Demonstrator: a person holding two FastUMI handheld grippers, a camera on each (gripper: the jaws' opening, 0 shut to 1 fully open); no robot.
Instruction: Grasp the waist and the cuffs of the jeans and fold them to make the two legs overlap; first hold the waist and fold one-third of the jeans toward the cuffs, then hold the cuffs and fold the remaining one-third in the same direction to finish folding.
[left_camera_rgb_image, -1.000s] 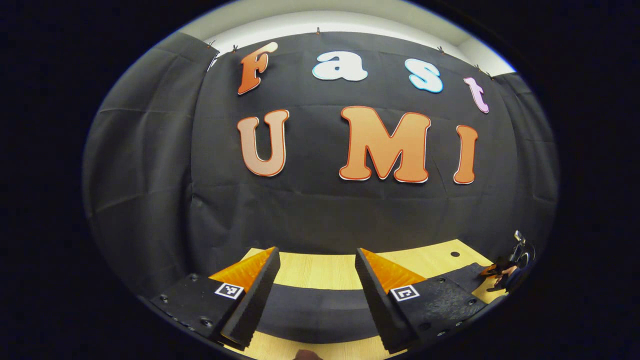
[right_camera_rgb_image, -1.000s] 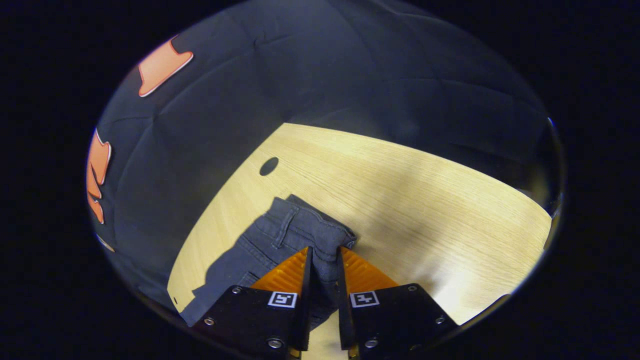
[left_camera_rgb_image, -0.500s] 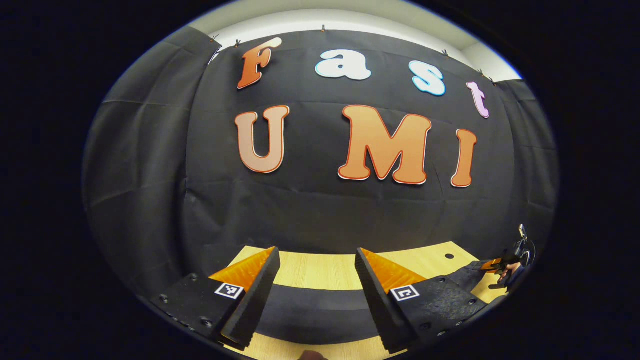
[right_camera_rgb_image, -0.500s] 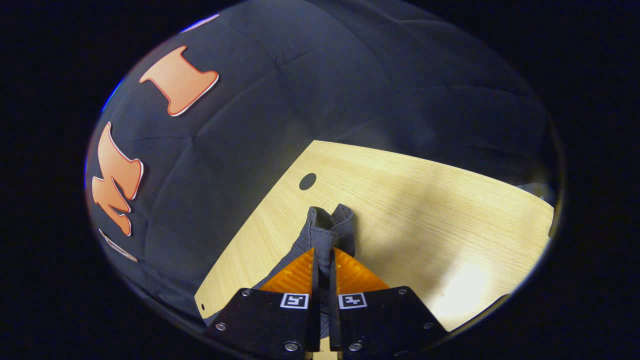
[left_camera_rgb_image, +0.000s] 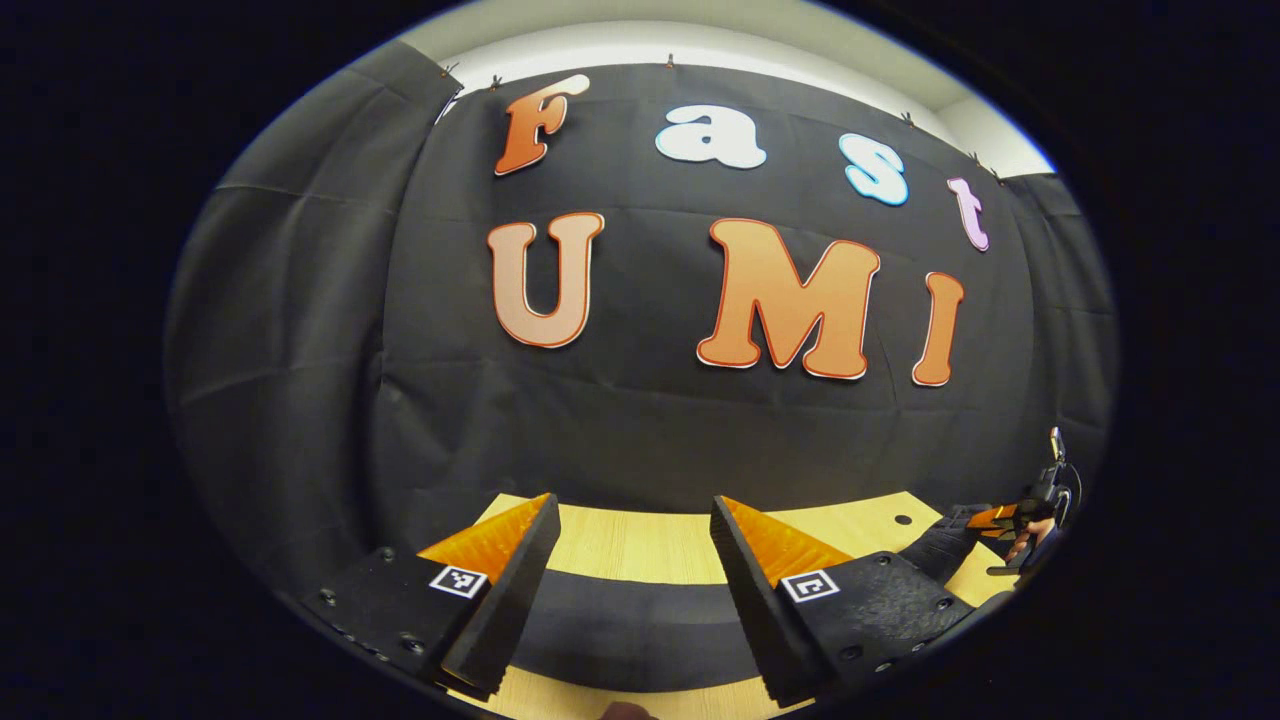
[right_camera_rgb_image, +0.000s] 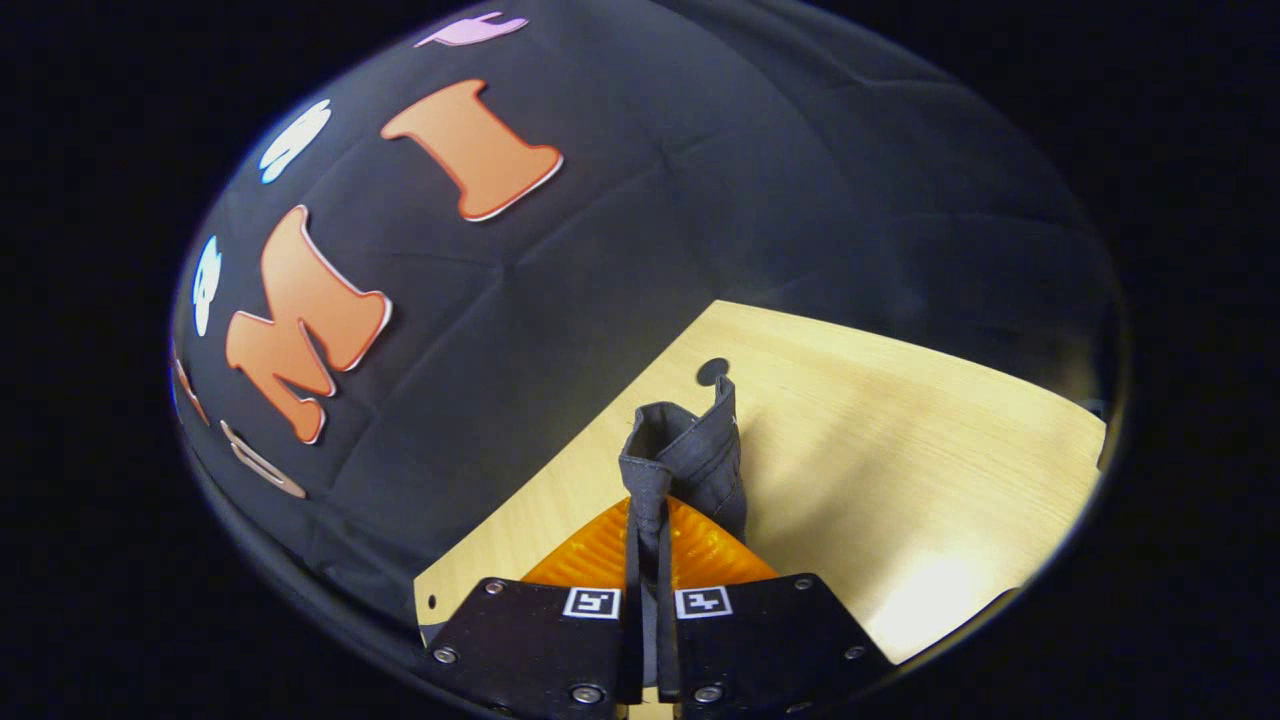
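In the right gripper view our right gripper is clamped on the waist of the jeans, which bunches up just ahead of its fingertips above the table; our left gripper stands spread wide, a dark jeans band between its fingers.

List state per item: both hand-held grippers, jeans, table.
left hand-held gripper: open, fingers spread above the dark jeans, gripping nothing
right hand-held gripper: shut on the jeans, fabric pinched between both fingers
jeans: waist end bunched and raised off the table in the right grip; the rest lies flat under the left hand-held gripper
table: light wood, a small round hole near its far edge
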